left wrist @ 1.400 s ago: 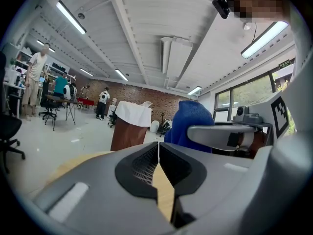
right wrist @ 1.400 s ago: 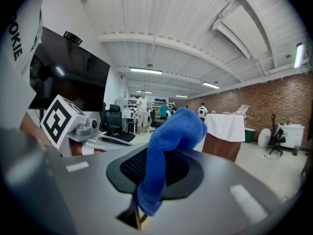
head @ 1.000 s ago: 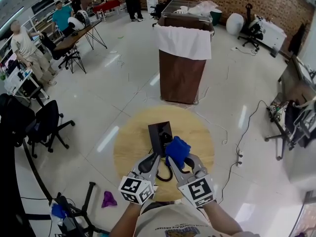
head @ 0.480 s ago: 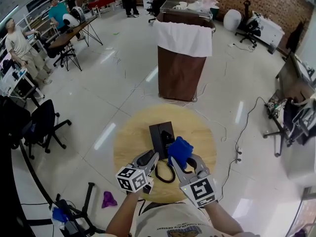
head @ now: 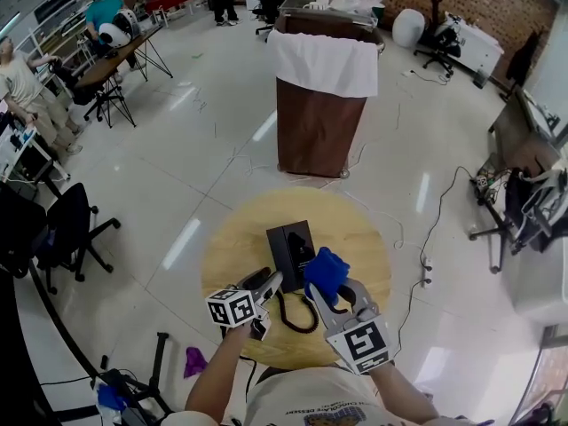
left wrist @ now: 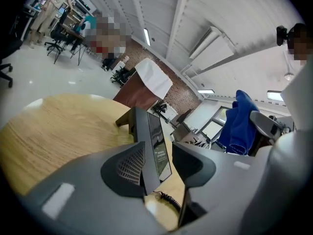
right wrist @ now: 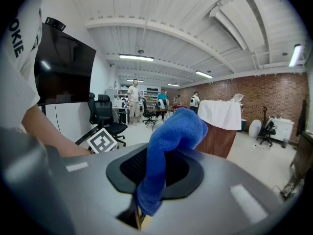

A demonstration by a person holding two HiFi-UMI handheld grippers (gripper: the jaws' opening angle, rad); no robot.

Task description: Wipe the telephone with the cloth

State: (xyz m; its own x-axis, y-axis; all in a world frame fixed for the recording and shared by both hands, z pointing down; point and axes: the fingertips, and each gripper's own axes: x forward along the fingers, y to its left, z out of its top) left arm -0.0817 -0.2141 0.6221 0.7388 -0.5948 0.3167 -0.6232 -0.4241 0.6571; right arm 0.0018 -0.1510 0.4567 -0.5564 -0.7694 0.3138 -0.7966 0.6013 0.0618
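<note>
- Telephone (head: 290,248): black, centre of frame on the round worktop (head: 232,242); its edge sits between the jaws of the left hand-held gripper (head: 265,283), which have just been opening and now stand apart, unclamped
- Cloth (head: 325,273): blue, clamped in the right hand-held gripper (head: 327,293), just right of the telephone; contact unclear; wiping apparently all still to do
- Coiled cord (head: 299,319): loops below the telephone; possible snag
- Draped cabinet (head: 315,122): upper centre, well clear

Bright, even light
Strip lights (right wrist: 137,58) threw glare streaks on the floor (head: 182,242) beside the round table (head: 238,248); picture edges bowed and darkened.
</note>
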